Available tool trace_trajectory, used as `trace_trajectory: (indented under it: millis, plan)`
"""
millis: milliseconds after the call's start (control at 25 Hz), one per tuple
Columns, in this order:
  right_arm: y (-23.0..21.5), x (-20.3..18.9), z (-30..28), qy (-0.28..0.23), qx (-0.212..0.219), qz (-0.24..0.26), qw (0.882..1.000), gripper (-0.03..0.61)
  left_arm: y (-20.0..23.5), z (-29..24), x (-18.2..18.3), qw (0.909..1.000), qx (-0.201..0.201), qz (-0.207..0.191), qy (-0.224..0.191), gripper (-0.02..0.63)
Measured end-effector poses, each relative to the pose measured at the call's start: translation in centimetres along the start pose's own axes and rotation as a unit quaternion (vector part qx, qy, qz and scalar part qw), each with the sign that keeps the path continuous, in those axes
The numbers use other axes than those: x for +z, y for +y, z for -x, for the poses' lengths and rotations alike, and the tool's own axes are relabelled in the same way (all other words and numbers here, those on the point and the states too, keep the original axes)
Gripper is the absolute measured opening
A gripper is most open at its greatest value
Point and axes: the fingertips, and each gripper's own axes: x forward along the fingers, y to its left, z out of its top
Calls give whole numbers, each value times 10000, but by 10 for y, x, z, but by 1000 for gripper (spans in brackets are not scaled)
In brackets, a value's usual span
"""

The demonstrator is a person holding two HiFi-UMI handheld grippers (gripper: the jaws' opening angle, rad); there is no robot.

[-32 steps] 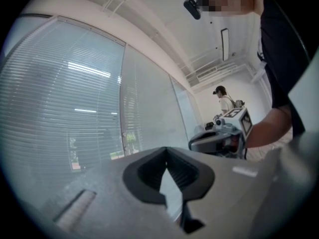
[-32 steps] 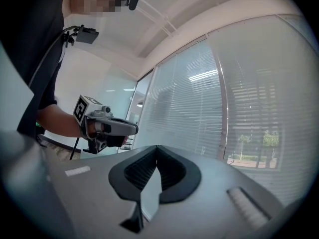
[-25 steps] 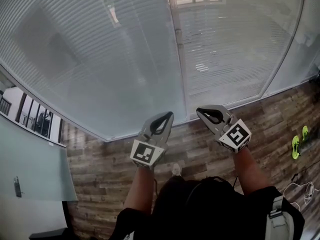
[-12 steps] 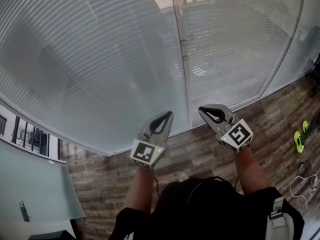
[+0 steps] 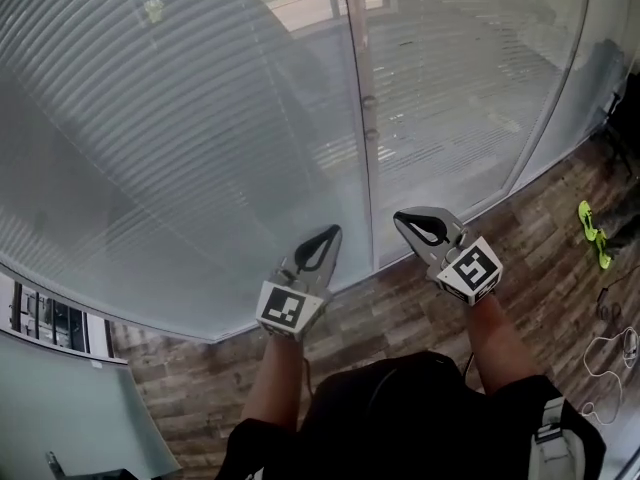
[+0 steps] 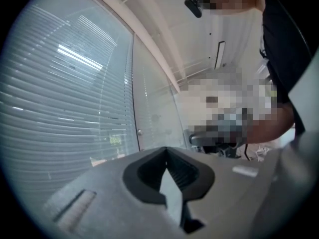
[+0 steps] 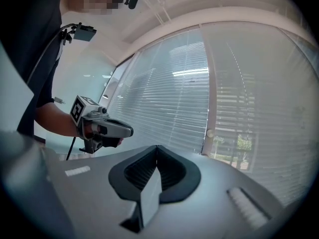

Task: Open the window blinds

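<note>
Blinds (image 5: pixel 190 118) ahead of left tool (image 5: pixel 328 236), right tool (image 5: pixel 408 223), apart.

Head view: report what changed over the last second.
The view shifted: the lower-left edge of the white slatted window blinds sits lower in frame, and the green slippers drifted upward. Nothing was grasped or released. The left hand-held gripper and right hand-held gripper remain shut, empty; blinds still lowered.

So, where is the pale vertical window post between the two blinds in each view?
Head view: pale vertical window post, upper centre.
Left gripper view: post, left of centre.
Right gripper view: post, right of centre.
Shared landmark: small round knob on the post.
</note>
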Motion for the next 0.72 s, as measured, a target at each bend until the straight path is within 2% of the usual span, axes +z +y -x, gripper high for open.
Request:
trace_trajectory:
  millis: [160,360,520,720]
  plan:
    - [-10,-2,-8,40,-125,1,9999,6,10,-8,-3,9999,-78,54,-35,3]
    - [-19,-8,-9,91,-86,-34,9999,6,11,-20,-8,9996,-148,153,-161,3]
    - [-34,-11,-15,55,-52,-67,9999,6,16,-26,-10,10000,-5,89,33,3]
    - [-58,-14,-24,40,98,25,9999,6,24,-46,-7,9998,182,71,36,5]
